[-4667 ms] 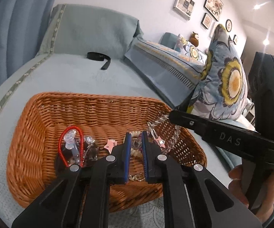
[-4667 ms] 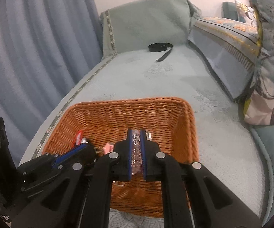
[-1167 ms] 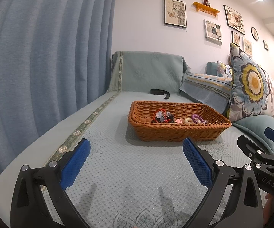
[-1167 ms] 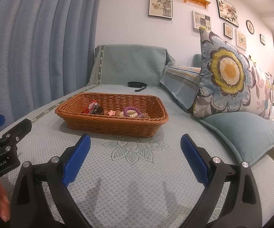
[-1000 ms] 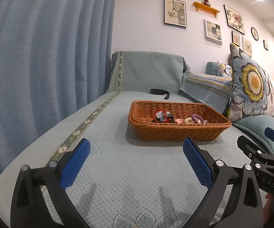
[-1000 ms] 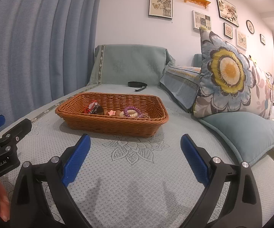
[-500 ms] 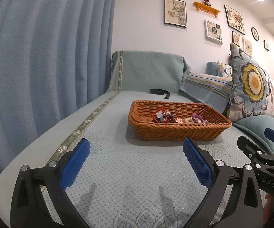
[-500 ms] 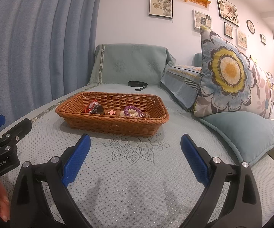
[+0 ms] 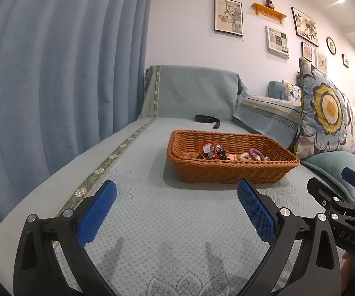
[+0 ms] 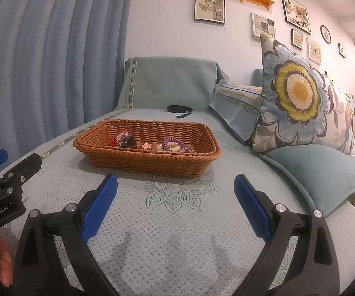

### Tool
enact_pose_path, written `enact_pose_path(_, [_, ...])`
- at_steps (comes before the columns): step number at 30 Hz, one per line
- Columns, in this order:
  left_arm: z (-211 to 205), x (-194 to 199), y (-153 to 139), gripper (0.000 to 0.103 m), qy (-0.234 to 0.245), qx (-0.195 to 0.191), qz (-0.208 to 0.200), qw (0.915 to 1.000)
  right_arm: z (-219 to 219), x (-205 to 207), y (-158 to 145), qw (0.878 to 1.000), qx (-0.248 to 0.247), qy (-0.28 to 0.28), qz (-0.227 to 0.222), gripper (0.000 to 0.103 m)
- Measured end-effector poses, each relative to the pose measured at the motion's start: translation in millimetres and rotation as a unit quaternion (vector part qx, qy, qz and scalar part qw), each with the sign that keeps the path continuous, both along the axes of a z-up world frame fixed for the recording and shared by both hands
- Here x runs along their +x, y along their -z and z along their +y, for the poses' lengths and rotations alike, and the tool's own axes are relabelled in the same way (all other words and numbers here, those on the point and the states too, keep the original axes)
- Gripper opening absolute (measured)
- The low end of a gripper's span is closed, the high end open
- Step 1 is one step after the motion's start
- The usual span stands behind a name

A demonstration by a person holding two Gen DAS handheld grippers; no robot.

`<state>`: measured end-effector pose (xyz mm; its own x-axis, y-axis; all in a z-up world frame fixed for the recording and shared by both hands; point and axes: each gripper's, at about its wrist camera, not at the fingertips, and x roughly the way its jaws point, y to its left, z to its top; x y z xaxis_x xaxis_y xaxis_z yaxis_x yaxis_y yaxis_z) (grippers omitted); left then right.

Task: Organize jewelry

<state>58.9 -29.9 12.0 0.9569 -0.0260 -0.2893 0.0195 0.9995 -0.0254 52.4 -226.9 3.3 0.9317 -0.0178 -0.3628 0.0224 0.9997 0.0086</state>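
- Left wrist view: left hand-held gripper (image 9: 176,204) gapes wide, empty — right hand-held gripper (image 10: 175,197) likewise.
- Jewelry (image 10: 170,145) lies in the basket (image 10: 148,165), mid-sofa.
- Sorting looks finished; next, probably nothing — or one check.

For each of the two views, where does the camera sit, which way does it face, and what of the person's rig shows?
Left wrist: low over the sofa seat, facing the wicker basket; open left gripper in front, right gripper at right.
Right wrist: same height, further right, facing the basket; open right gripper in front, left gripper and fingers at left.
Shared: basket, jewelry, black strap, floral cushion.
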Motion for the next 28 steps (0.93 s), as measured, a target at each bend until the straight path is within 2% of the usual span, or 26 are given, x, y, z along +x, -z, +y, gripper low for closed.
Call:
enact_pose_path(23, [4.1,1.6,-2.9,0.095,0.002,-0.001,0.001,1.0000,-1.0,-0.2,0.6,1.000,0.005,-0.002,0.003,0.091])
enact_pose_path(28, [9.4,4.0,-2.2,0.095,0.002,-0.013,0.007,0.9999,-0.8,-0.2,0.5,1.000,0.005,-0.002,0.003,0.091])
